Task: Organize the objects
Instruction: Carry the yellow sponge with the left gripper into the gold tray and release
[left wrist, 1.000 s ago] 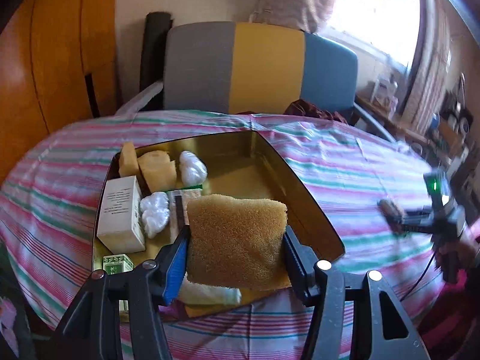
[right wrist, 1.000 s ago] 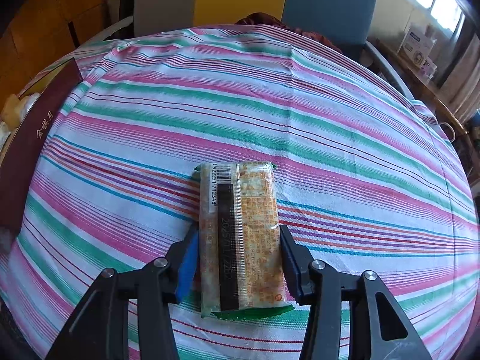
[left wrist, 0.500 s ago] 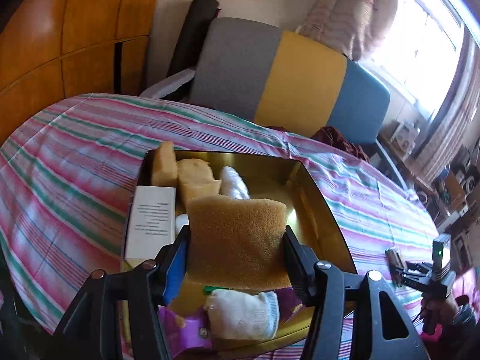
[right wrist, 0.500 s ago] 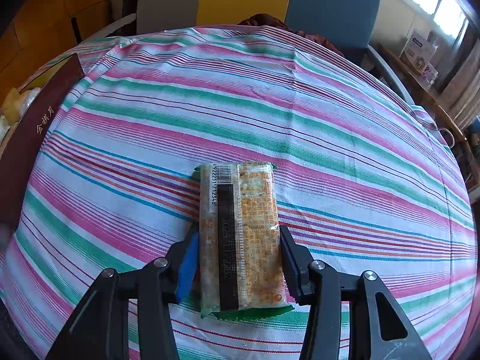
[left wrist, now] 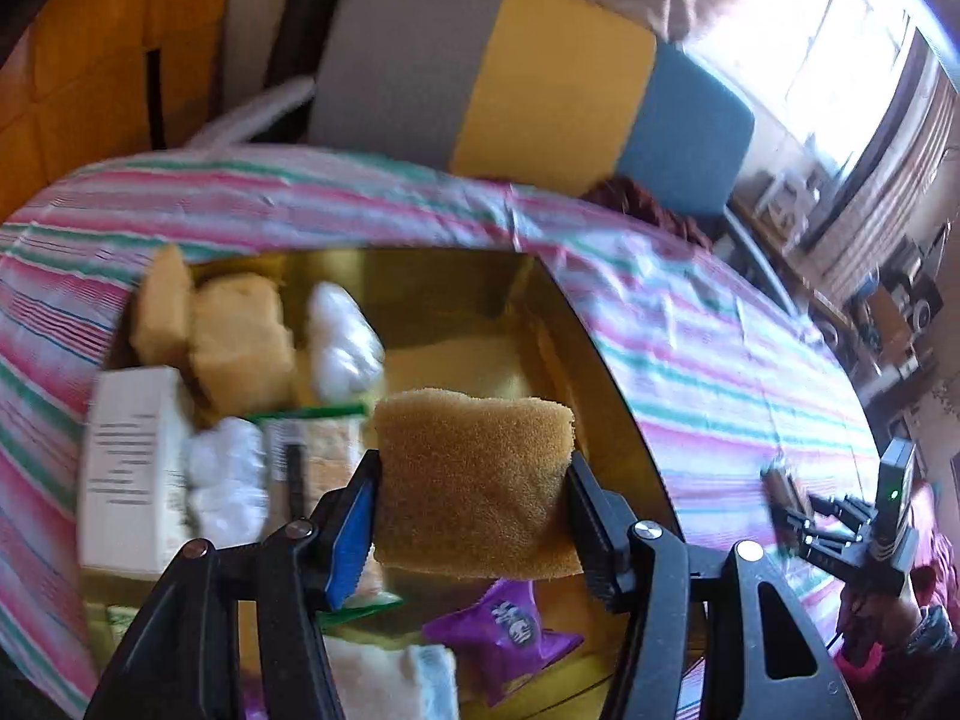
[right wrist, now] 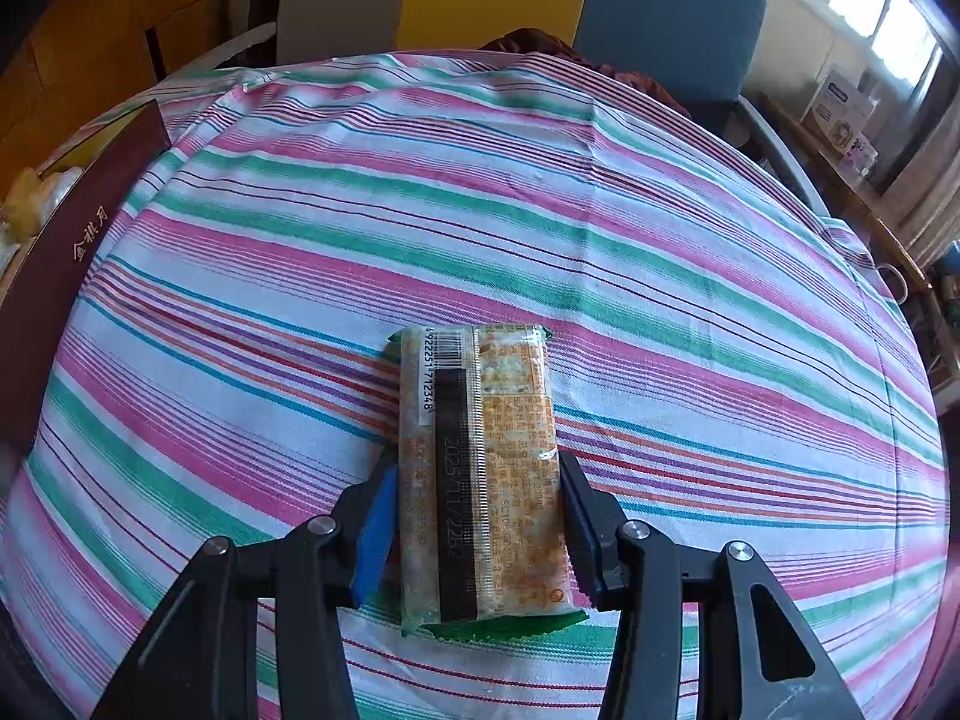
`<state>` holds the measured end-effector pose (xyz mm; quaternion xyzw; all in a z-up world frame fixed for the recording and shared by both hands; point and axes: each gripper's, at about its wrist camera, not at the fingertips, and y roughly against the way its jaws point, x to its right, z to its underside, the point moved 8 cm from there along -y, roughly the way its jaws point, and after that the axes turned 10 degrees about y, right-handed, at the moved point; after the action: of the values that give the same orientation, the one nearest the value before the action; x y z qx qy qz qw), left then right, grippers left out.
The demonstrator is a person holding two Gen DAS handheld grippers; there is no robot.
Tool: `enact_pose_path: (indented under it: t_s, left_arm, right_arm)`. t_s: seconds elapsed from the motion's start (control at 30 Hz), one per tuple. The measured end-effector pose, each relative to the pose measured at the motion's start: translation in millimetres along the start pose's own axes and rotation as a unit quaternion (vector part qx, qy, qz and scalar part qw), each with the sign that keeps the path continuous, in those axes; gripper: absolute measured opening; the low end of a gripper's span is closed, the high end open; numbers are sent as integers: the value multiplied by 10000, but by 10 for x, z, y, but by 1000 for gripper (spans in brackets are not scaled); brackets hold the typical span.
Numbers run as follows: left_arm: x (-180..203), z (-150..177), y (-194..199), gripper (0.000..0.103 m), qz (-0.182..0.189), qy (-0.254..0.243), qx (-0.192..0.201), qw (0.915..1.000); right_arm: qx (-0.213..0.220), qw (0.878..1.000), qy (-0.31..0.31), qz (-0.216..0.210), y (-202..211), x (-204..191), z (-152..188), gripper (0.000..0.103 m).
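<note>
My left gripper (left wrist: 471,516) is shut on a brown sponge (left wrist: 474,480) and holds it above the open gold tin (left wrist: 600,372). Below it the tin holds yellow sponges (left wrist: 240,342), white wrapped bundles (left wrist: 345,342), a white carton (left wrist: 129,468), a snack packet (left wrist: 312,444), a purple packet (left wrist: 504,630) and a white cloth (left wrist: 390,678). My right gripper (right wrist: 477,516) is shut on a long orange snack packet (right wrist: 480,468) that lies flat on the striped tablecloth (right wrist: 540,210). That gripper (left wrist: 840,528) also shows at the right edge of the left wrist view.
The tin's maroon outer wall (right wrist: 66,252) stands at the left of the right wrist view. A grey, yellow and blue chair back (left wrist: 528,84) rises behind the table. A person's hand (left wrist: 882,618) holds the right gripper. Shelves with clutter (right wrist: 840,114) line the window side.
The left gripper has carried the sponge closer in over the tin and lower, and the purple packet has come into view under it. The right gripper and its packet have not moved.
</note>
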<state>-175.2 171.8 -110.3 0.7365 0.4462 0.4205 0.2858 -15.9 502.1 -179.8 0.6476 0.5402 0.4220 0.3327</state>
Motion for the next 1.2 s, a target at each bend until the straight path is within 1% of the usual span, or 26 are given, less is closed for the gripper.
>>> enact_pose_path:
  t_s: [0.03,0.07,0.1,0.13,0.2,0.23,0.27,0.33,0.37,0.4,0.53,0.63,0.77,0.9,1.0,1.2]
  left_arm:
    - [15,19,-75,58,23,19,-112,9999]
    - [36,46,-145,59,-8,-65,-217,9997]
    - [44,72,-231,60,-124,-200,-323,9992]
    - [10,111,-327,60,-361,-262,-424,9981]
    - [4,187,-443,62,-435,-361,-605,9966]
    - [-10,209,-473,62,-479,-384,-602,9963]
    - [-22,223,-483,65,-528,-365,-600,9961]
    - [6,231,-469,72,-422,-399,-593,9965]
    - [5,228,-457,78,-438,-419,-543,9967]
    - [-2,222,-452,81,-467,-438,-500,9967]
    - [-39,221,-378,81,-497,-356,-354,9975]
    - [-53,190,-279,82,-563,-385,-111,9976]
    - [-51,199,-56,82,-799,-500,302,9951]
    - [-68,258,172,82,-872,-407,598,9936]
    - [-50,330,289,82,-893,-421,720,9925]
    - [-68,527,446,82,-881,-382,755,9925]
  right_arm:
    - [-1,10000,4,4,0,-6,0,49]
    - [-3,10000,10,6,0,-7,-1,49]
    - [-3,10000,13,6,-1,-8,-2,49]
    - [-2,10000,16,6,-1,-4,2,49]
    - [-2,10000,28,9,-2,-3,-1,49]
    - [-4,10000,32,8,-4,1,-3,49]
    - [-2,10000,32,10,-2,-2,0,49]
    - [-2,10000,30,12,-1,-2,0,49]
    - [-3,10000,30,13,-1,-2,0,49]
    - [-2,10000,32,16,-1,-1,1,49]
    - [-2,10000,32,10,-5,3,-2,49]
    - [-1,10000,36,11,-5,6,-2,49]
    - [3,10000,61,10,-5,4,-3,49]
    - [9,9999,100,50,1,2,-5,49]
    - [13,9999,124,70,1,1,-10,49]
    - [15,9998,158,107,-8,6,-19,49]
